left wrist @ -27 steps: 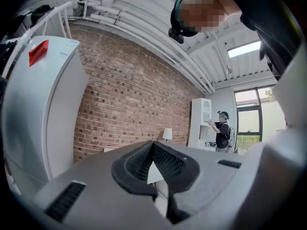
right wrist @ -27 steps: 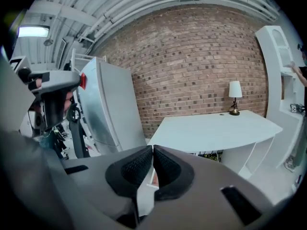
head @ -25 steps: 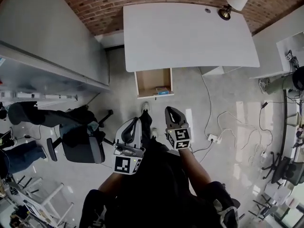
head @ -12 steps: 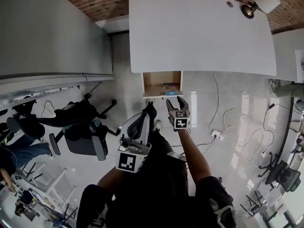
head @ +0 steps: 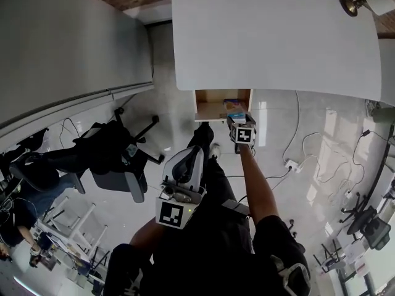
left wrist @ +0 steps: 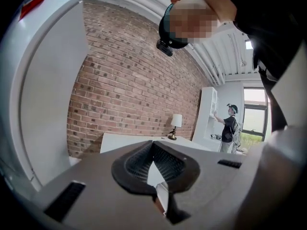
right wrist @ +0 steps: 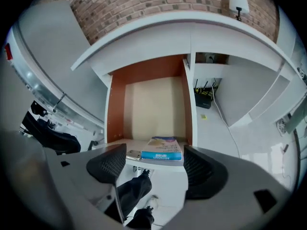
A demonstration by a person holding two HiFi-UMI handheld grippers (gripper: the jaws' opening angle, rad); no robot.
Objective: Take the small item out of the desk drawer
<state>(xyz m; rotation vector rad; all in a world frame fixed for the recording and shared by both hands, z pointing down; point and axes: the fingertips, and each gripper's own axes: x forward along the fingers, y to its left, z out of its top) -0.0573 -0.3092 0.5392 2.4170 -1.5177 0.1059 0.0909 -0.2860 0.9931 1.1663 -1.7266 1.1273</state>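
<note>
**Head view: right claw at the open drawer, left claw held back**

Head view: under the white desk (head: 271, 36) the wooden drawer (head: 210, 106) is pulled out, and a small blue box (head: 233, 108) lies at its front right. The right gripper (head: 237, 121) reaches down to the drawer's front edge, just beside the box. The left gripper (head: 192, 156) hangs well apart from the drawer, above the person's legs.

Left gripper view: the left gripper (left wrist: 154, 169) has its ribbed pads pressed together, with nothing between them.

Right gripper view: the right gripper (right wrist: 156, 166) has just been opening, and its jaws stand wide. The small blue box (right wrist: 162, 150) shows in the gap between the pads, which do not press on it. It lies flat at the front of the drawer (right wrist: 153, 109).
</note>
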